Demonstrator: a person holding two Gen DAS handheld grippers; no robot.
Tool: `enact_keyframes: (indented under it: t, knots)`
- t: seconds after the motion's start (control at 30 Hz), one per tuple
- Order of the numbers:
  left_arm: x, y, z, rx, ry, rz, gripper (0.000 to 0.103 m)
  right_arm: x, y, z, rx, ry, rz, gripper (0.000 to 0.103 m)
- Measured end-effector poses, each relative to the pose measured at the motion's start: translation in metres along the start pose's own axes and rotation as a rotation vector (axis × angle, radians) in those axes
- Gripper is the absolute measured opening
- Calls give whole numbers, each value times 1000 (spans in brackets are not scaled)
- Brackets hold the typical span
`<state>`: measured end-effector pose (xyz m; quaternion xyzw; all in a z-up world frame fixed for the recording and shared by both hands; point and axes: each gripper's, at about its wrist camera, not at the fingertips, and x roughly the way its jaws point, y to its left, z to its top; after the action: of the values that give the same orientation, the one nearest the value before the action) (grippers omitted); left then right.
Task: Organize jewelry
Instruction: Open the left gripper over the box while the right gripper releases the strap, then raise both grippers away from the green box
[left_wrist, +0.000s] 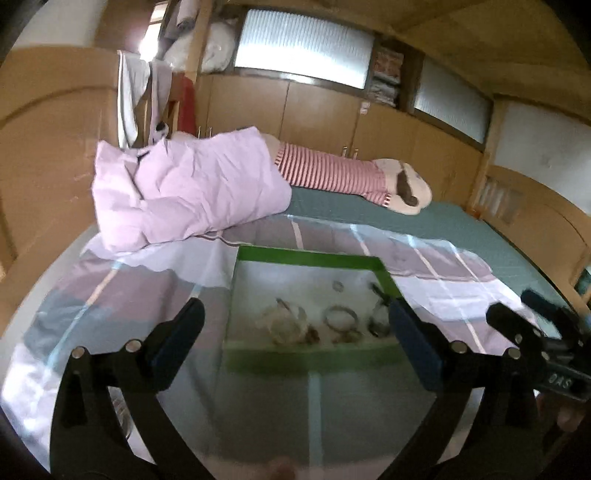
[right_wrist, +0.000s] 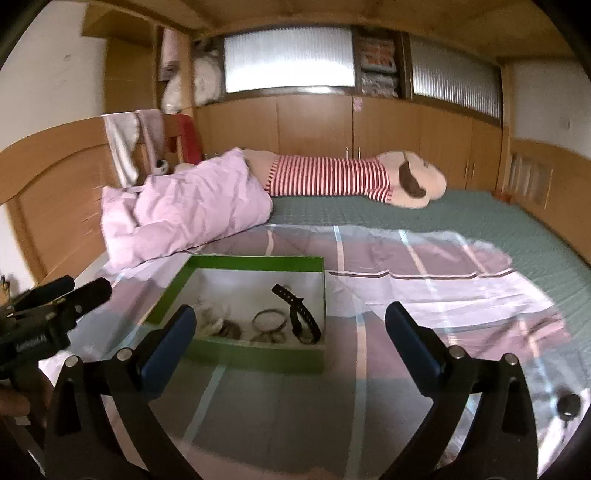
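A green box (left_wrist: 310, 257) with a pale floor lies on the striped sheet on the bed; it also shows in the right wrist view (right_wrist: 258, 262). Inside it lie a silver bangle (left_wrist: 340, 317) (right_wrist: 269, 319), a black watch strap (right_wrist: 297, 309) (left_wrist: 380, 295), a small ring (left_wrist: 337, 285) and a heap of clear bracelets (left_wrist: 284, 325). My left gripper (left_wrist: 295, 319) is open and empty, just in front of the box. My right gripper (right_wrist: 290, 321) is open and empty, to the right of the box's front. Each gripper shows at the other view's edge.
A lilac folded duvet (left_wrist: 184, 188) lies behind the box on the left. A striped plush toy (right_wrist: 351, 181) lies along the green mattress (right_wrist: 517, 236). Wooden headboard and cupboards ring the bed. A small dark object (right_wrist: 569, 404) lies at the sheet's right edge.
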<state>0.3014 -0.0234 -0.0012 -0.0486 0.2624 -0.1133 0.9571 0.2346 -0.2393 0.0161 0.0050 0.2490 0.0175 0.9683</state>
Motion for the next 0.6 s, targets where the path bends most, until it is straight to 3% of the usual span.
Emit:
enact_keyframes:
  t: [0.17,0.23,0.4,0.6]
  knots:
    - [-71,-27,-34,99,-3,45,99,-40,17,-36,-9,71,-81,100]
    - [-91,-39,-53,120,17,41,99,-48,17,-48,33,121,-72,100]
    - [-110,-44,-77,79,9,89,99,-50,22,-61,26,168,-41,100]
    - [-108,-36,-79,52,36,117,99,-49,24,-63,34,158,-19,100]
